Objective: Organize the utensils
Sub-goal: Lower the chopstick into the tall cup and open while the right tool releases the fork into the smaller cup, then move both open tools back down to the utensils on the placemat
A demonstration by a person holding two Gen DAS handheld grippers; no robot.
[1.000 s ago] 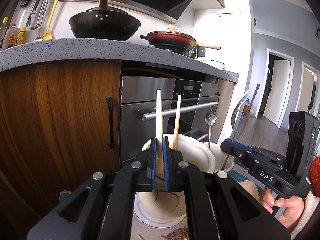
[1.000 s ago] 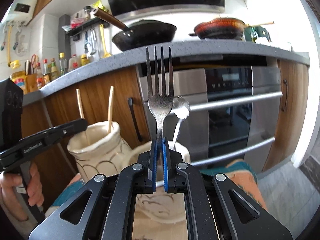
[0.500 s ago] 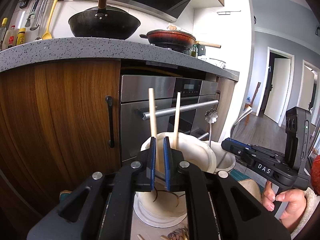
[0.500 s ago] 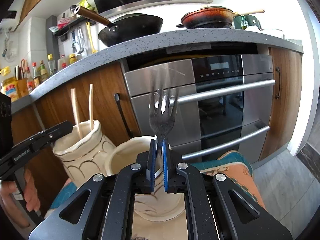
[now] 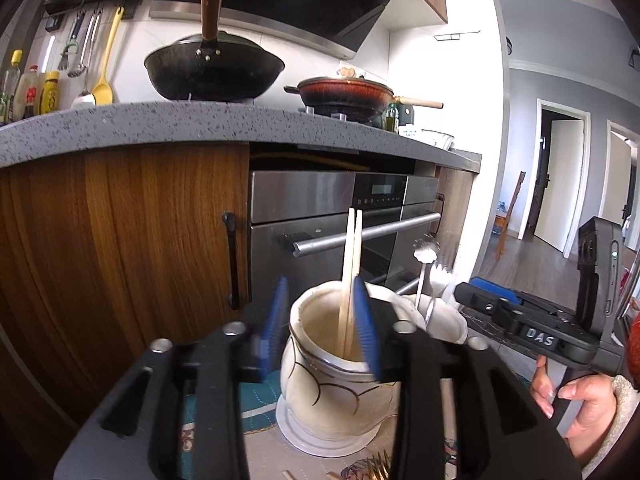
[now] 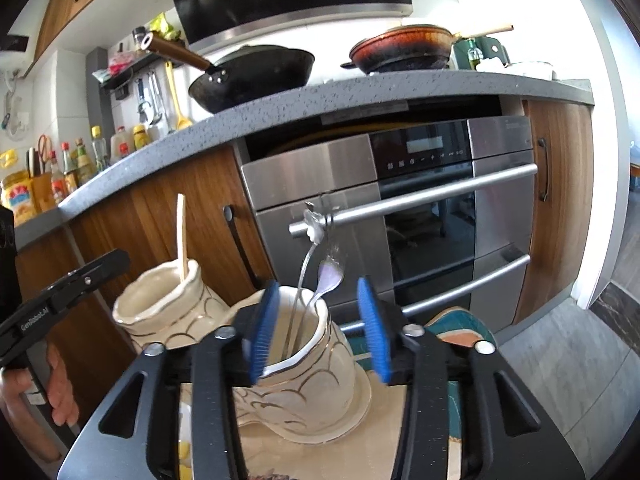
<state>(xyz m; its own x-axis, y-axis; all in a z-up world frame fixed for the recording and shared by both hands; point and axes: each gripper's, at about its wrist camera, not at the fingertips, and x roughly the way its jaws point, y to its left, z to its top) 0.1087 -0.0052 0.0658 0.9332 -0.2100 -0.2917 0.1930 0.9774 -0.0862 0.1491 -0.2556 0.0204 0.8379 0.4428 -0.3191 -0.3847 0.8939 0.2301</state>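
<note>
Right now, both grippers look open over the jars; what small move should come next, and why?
Probably lift the left gripper clear and go for the next utensil. Its jaws are open, the chopsticks stand loose in the jar, and a fork lies on the mat below.

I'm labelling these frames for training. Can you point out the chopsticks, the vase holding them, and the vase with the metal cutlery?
chopsticks [image 5: 352,256], left wrist view, on the upper shafts.
chopstick vase [image 5: 332,392], left wrist view, on its belly.
cutlery vase [image 6: 320,392], right wrist view, on its front wall.
</note>
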